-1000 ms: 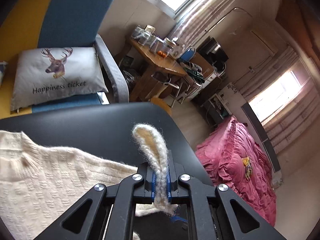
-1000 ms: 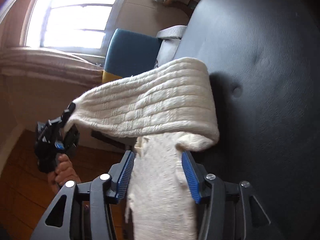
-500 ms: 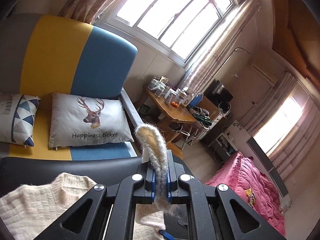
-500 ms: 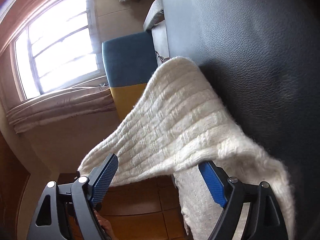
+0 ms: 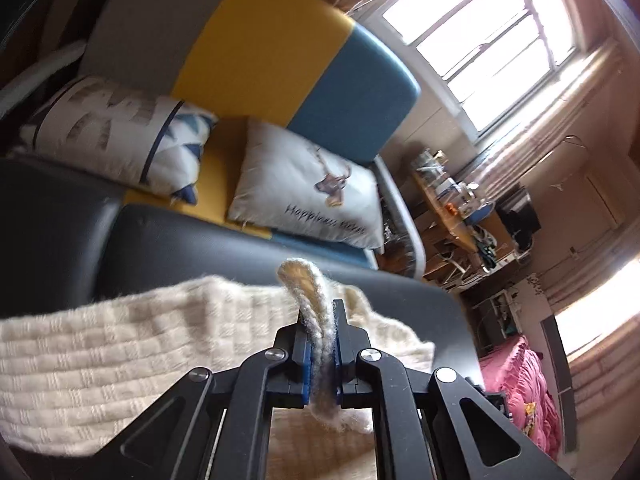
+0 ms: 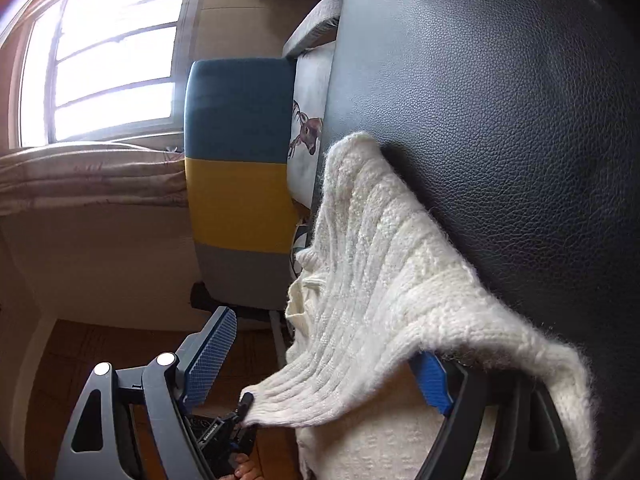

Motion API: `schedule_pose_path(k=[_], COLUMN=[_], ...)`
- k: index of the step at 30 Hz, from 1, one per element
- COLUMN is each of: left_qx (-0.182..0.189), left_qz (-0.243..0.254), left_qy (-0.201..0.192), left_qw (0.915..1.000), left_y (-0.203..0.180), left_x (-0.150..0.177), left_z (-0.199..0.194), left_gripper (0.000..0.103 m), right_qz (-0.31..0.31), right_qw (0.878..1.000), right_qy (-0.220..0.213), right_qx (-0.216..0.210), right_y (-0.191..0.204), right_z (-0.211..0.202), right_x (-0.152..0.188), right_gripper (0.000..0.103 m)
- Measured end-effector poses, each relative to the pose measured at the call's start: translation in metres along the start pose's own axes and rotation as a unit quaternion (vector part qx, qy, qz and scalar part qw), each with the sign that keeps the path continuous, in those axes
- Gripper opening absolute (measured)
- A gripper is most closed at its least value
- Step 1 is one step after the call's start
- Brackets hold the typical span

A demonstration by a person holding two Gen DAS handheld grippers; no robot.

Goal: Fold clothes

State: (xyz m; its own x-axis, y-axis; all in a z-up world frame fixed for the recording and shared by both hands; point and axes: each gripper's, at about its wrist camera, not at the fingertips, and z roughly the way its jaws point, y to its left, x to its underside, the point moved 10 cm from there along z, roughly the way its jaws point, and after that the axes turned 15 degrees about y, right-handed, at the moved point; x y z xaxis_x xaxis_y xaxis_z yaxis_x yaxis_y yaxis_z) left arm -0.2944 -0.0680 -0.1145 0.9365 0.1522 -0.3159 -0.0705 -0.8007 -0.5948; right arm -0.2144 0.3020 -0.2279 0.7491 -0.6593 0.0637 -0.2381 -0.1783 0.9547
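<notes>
A cream knit sweater (image 5: 112,360) lies on a black leather surface (image 5: 180,240). My left gripper (image 5: 320,354) is shut on a folded edge of the sweater, which sticks up between its blue pads. In the right wrist view the sweater (image 6: 380,280) drapes over the leather surface (image 6: 500,120), with one strip pulled tight toward the left gripper (image 6: 236,412) low in the picture. My right gripper (image 6: 320,368) stands wide open. The knit passes between its pads (image 6: 212,356), and neither pad presses on it.
Behind the leather surface stands a grey, yellow and blue sofa (image 5: 280,60) with a deer cushion (image 5: 308,192) and a triangle-print cushion (image 5: 116,140). To the right are a cluttered wooden table (image 5: 452,208) and a pink bed (image 5: 520,392). A hand (image 6: 244,470) shows under the left gripper.
My left gripper has swung across with the sweater edge still in it, and now faces the sofa. My right gripper's jaws have spread wide and let go of the knit.
</notes>
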Motion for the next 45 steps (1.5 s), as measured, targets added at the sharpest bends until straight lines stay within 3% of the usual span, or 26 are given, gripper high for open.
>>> schedule_pose_path(k=[4, 7, 12, 14, 20, 26, 29, 33, 36, 40, 43, 45], left_qx=[-0.027, -0.027, -0.034, -0.035, 0.01, -0.048, -0.078, -0.137, -0.127, -0.153, -0.126, -0.103], left_qz=[-0.018, -0.033, -0.037, -0.035, -0.071, 0.009, 0.022, 0.004, -0.012, -0.038, -0.031, -0.006], left_qy=[0.032, 0.042, 0.041, 0.048, 0.056, 0.02, 0.009, 0.044, 0.033, 0.013, -0.019, -0.023], left_qw=[0.999, 0.9982, 0.9979, 0.9976, 0.9959, 0.9986, 0.9967, 0.9896, 0.9912, 0.9873, 0.9914, 0.9945], left_y=[0.045, 0.069, 0.087, 0.09, 0.093, 0.07, 0.073, 0.109, 0.112, 0.116, 0.098, 0.077], left_x=[0.033, 0.053, 0.07, 0.072, 0.063, 0.041, 0.032, 0.039, 0.044, 0.042, 0.039, 0.041], left_z=[0.025, 0.03, 0.026, 0.027, 0.029, 0.015, 0.014, 0.041, 0.035, 0.01, -0.012, -0.013], left_gripper=[0.008, 0.008, 0.007, 0.007, 0.013, 0.008, 0.007, 0.008, 0.01, 0.012, 0.012, 0.018], right_qz=[-0.025, -0.057, -0.14, -0.161, -0.173, -0.223, -0.234, -0.228, -0.21, -0.209, -0.258, -0.295], right_qw=[0.999, 0.995, 0.974, 0.967, 0.964, 0.948, 0.945, 0.949, 0.955, 0.956, 0.944, 0.933], right_qy=[0.006, 0.02, 0.035, 0.034, 0.033, 0.023, 0.024, 0.035, 0.051, 0.081, 0.081, 0.076], right_qx=[0.032, 0.077, 0.177, 0.194, 0.198, 0.226, 0.227, 0.214, 0.202, 0.189, 0.188, 0.189], right_y=[0.002, 0.0, 0.0, -0.001, -0.005, -0.001, -0.001, 0.0, 0.0, 0.008, 0.03, 0.046], right_z=[0.006, 0.011, 0.027, 0.028, 0.024, 0.031, 0.032, 0.03, 0.025, 0.011, 0.001, 0.003], right_x=[0.002, 0.011, 0.028, 0.033, 0.038, 0.043, 0.047, 0.047, 0.049, 0.065, 0.079, 0.081], right_gripper=[0.082, 0.081, 0.082, 0.082, 0.082, 0.082, 0.082, 0.082, 0.082, 0.082, 0.082, 0.082])
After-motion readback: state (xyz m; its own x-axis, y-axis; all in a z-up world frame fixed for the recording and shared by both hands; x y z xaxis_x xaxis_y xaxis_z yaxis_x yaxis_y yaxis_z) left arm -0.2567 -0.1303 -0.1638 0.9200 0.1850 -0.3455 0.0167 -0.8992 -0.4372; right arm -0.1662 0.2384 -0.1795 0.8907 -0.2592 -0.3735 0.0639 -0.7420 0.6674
